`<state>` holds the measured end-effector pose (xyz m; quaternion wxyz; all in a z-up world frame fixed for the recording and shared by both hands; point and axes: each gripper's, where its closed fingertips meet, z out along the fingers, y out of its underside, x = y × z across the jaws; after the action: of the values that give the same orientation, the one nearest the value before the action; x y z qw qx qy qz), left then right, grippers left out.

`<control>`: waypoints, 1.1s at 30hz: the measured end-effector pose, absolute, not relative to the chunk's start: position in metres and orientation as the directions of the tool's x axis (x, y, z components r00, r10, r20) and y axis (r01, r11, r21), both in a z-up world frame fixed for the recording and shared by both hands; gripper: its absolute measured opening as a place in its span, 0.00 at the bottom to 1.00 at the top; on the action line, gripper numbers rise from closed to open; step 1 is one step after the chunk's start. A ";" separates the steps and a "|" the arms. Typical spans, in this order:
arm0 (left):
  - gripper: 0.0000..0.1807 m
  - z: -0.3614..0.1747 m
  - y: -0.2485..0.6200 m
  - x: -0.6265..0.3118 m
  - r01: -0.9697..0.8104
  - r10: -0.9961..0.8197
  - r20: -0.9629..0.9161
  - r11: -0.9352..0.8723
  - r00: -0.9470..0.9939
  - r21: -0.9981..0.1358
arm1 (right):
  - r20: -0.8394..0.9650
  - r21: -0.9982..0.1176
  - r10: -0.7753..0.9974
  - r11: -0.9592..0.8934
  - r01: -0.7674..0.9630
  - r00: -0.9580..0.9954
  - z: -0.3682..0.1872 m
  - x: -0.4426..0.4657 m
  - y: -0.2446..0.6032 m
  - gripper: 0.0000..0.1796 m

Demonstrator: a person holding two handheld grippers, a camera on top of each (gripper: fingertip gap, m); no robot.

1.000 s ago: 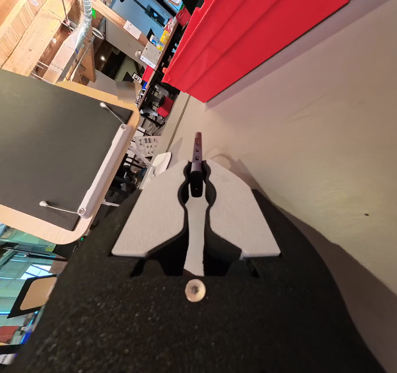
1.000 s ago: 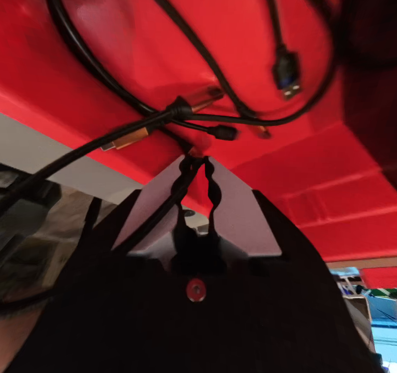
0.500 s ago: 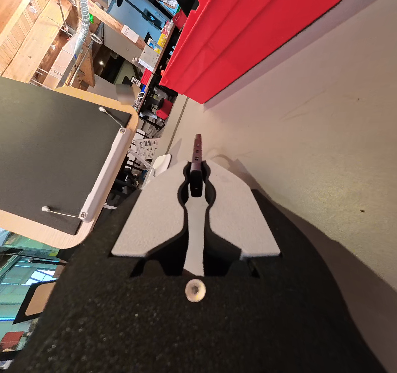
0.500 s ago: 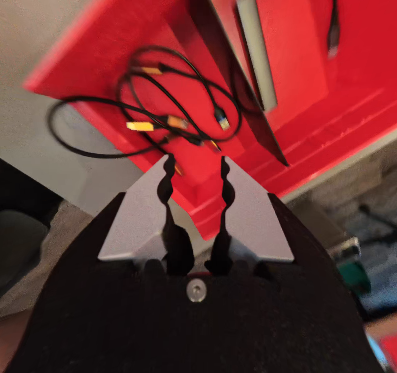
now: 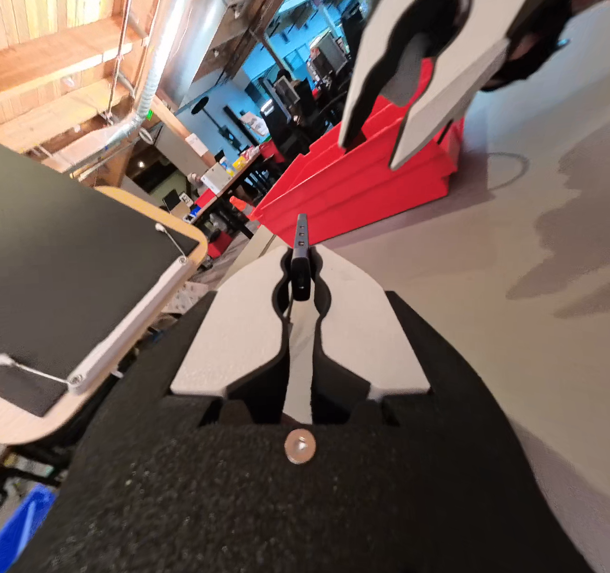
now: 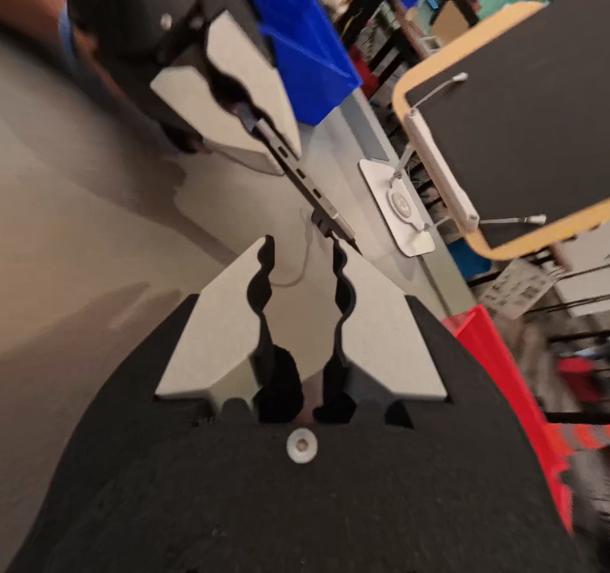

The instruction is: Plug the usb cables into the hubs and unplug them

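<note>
My left gripper (image 5: 301, 255) is shut on a slim dark USB hub (image 5: 301, 234) that sticks out forward past its fingertips, side ports showing. In the right wrist view the left gripper (image 6: 284, 158) holds the hub (image 6: 298, 174) slanting toward my right gripper (image 6: 301, 241), with a dark plug (image 6: 325, 222) at the hub's near end. My right gripper is open and empty, just short of that end. It also shows in the left wrist view (image 5: 369, 153), above the red bin (image 5: 356, 181). No loose USB cable plugs are in view.
The beige table (image 5: 478, 309) lies under both grippers. A thin pale cable (image 6: 297, 280) curls on it. A white plate with a round fitting (image 6: 399, 204) sits at the table edge, a black board with a wooden rim (image 6: 511, 112) beyond it. A blue bin (image 6: 307, 62) stands behind the left gripper.
My right gripper has swung away from the red bin and its cables and now faces the hub, open and empty. It has come into the left wrist view. The left gripper still holds the hub.
</note>
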<state>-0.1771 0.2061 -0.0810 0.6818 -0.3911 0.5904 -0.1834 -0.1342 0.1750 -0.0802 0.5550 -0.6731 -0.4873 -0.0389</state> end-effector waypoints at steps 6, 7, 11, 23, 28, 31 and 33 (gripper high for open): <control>0.05 -0.096 0.187 -0.169 -0.277 -0.520 -0.841 0.794 0.148 -0.540 | 0.791 -0.387 0.582 0.238 0.891 0.189 -0.095 -0.155 0.195 0.19; 0.05 -0.095 0.186 -0.169 -0.277 -0.516 -0.843 0.797 0.150 -0.537 | 0.793 -0.352 0.592 0.248 0.903 0.147 -0.103 -0.157 0.197 0.19; 0.05 -0.097 0.187 -0.168 -0.307 -0.499 -0.854 0.798 0.148 -0.519 | 0.865 -0.195 0.501 0.291 0.937 0.024 -0.108 -0.153 0.213 0.05; 0.17 -0.080 0.215 -0.175 -0.307 -0.573 -0.756 0.692 0.317 -0.653 | 0.811 -0.536 0.413 0.241 0.809 0.414 0.022 -0.083 0.231 0.05; 0.13 -0.086 0.226 -0.176 -0.367 -0.533 -0.777 0.686 0.335 -0.629 | 0.625 -0.769 0.441 0.208 0.604 0.644 0.110 -0.025 0.237 0.04; 0.12 -0.088 0.226 -0.176 -0.371 -0.536 -0.775 0.681 0.333 -0.631 | 0.555 -0.793 0.500 0.079 0.604 0.664 0.112 0.013 0.254 0.04; 0.12 -0.089 0.226 -0.175 -0.372 -0.536 -0.777 0.682 0.331 -0.629 | 0.513 -0.777 0.558 -0.021 0.630 0.652 0.093 0.037 0.268 0.04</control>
<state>-0.1754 0.2262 -0.0885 0.7139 -0.3944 0.5757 -0.0575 0.0370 0.2678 0.0928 0.5625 -0.7139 -0.4158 -0.0319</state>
